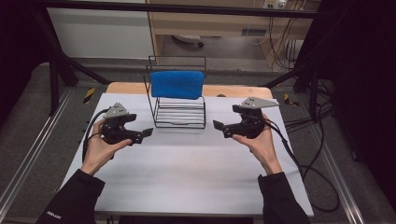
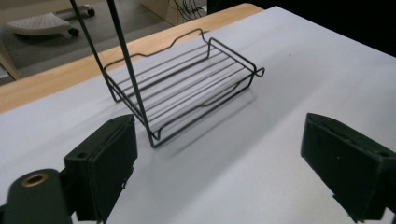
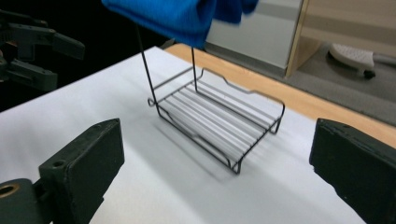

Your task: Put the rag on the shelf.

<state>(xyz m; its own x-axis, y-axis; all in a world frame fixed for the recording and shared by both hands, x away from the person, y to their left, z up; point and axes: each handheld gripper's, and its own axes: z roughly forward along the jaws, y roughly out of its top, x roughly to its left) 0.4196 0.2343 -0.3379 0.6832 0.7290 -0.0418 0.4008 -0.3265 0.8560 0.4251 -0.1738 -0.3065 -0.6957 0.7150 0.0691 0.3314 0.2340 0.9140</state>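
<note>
High view: your two hands enter from the near edge of the table (image 1: 187, 186), each carrying a gripper over the white sheet that covers it. The left gripper (image 1: 145, 134) sits toward the left edge, about midway between near and far edges. The right gripper (image 1: 220, 128) sits toward the right edge at roughly the same depth. Both point inward, toward each other and toward the wire rack (image 1: 180, 114).

The wire rack stands at the middle of the far edge, its slatted base flat on the sheet and its tall frame rising at the back. A blue cloth (image 1: 177, 84) is draped over the top bar of that frame and hangs down on both sides, clear of the base. Neither gripper touches rack or cloth; each is near the rack but apart from it.

Left gripper view: your left gripper's jaws stand spread wide, with bare sheet between them. The rack's base (image 2: 187, 88) lies ahead, empty, with two upright rods at its near corner.

Right gripper view: your right gripper's jaws are likewise spread wide apart, pinching nothing. The rack (image 3: 219, 119) lies ahead beyond them, the cloth (image 3: 177, 16) hangs above it at the top of the frame, and the left gripper (image 3: 37, 51) shows beyond the far corner of the sheet.
</note>
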